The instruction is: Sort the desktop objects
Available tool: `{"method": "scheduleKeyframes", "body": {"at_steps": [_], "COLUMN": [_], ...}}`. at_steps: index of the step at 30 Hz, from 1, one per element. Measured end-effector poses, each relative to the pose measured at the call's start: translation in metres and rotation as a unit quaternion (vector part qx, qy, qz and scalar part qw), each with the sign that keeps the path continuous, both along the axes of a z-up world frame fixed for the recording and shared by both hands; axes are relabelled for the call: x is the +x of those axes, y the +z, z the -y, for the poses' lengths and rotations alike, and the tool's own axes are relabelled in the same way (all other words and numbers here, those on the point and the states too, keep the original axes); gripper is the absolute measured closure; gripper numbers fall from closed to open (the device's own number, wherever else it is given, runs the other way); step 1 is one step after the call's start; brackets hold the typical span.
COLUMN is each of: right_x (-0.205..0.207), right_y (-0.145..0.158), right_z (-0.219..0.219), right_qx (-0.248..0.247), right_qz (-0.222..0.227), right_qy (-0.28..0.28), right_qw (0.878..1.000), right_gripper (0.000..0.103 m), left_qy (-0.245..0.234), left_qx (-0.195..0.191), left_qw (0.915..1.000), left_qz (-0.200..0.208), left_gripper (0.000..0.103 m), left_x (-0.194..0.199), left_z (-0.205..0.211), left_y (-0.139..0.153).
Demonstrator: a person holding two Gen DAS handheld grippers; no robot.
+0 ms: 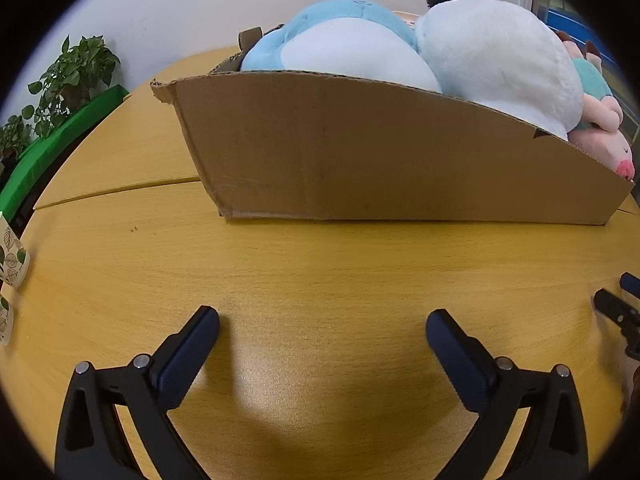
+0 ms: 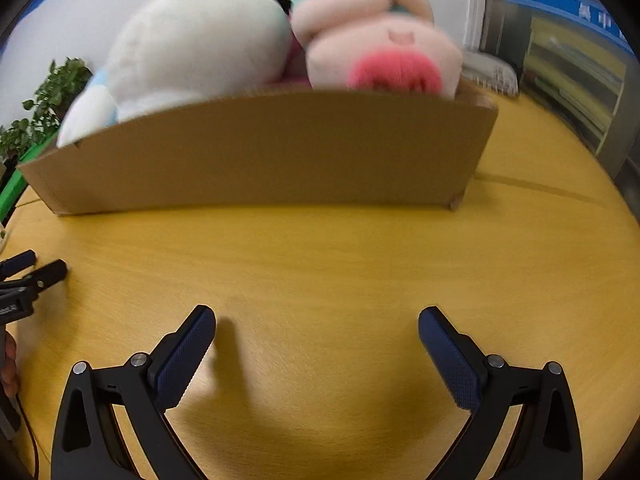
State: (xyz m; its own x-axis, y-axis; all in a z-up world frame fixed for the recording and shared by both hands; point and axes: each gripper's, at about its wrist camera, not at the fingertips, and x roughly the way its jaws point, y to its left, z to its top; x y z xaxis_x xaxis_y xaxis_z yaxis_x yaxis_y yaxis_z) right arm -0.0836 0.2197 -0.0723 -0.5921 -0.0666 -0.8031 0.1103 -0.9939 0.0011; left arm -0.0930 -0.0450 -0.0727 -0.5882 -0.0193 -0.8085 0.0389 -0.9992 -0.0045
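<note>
A brown cardboard box (image 1: 360, 152) stands on the wooden table ahead of both grippers; it also shows in the right wrist view (image 2: 260, 160). It holds plush toys: a blue and white one (image 1: 340, 44), a large white one (image 1: 500, 56) (image 2: 200, 40), and a pink pig (image 1: 616, 152) (image 2: 380, 52) at the box's right end. My left gripper (image 1: 322, 320) is open and empty above the bare table, short of the box. My right gripper (image 2: 316, 320) is open and empty too, to the right of the left one. The left gripper's fingertips (image 2: 52, 270) show at the right view's left edge.
Paper cups with a leaf print (image 1: 12, 260) stand at the table's left edge. Potted plants (image 1: 72, 76) and a green strip (image 1: 60, 140) lie beyond the left side. The right gripper's fingers (image 1: 616, 312) show at the left view's right edge. A grey cloth thing (image 2: 492, 72) and shelving sit behind the box at right.
</note>
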Motion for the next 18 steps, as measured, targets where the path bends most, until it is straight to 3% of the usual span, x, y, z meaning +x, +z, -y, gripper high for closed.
{"method": "scheduleKeyframes", "body": {"at_steps": [18], "right_x": [0.000], "right_y": [0.001], "right_z": [0.001], "right_qx": [0.005], "right_qz": [0.002], "right_qy": [0.001], "right_qw": [1.000], "right_gripper": [0.000], "left_qy": [0.000], "left_qx": [-0.001], "left_qw": [1.0000], "left_qz": [0.001], "left_gripper": [0.000], "left_x": [-0.004], "left_z": [0.003], "left_y": [-0.001]}}
